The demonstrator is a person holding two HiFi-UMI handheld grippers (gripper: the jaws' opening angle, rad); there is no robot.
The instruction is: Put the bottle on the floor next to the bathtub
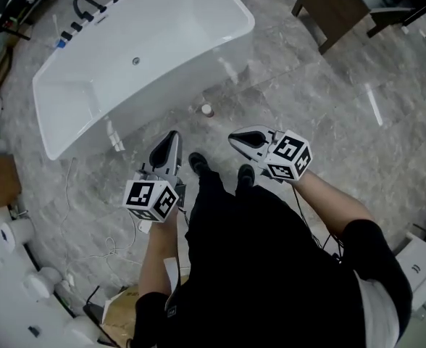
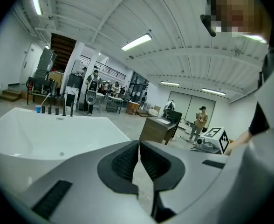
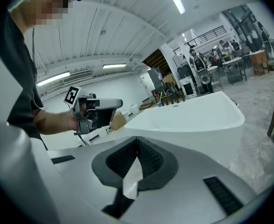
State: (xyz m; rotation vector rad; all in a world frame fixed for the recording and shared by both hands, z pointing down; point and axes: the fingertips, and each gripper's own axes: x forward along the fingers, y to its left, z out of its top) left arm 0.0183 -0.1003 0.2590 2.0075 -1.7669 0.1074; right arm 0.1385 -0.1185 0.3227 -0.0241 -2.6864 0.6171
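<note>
At lower centre, the person [image 1: 271,267] is holding the left gripper [image 1: 167,143] and right gripper [image 1: 238,139] out forward, both clenched empty, while the small pale bottle [image 1: 207,110] is standing on the floor [image 1: 307,107] beside the tub [image 1: 90,64].

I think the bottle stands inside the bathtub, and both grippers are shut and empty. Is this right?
Not quite: the head view shows the bottle on the floor beside the bathtub, not inside it. The left gripper and right gripper are shut and empty.
</note>
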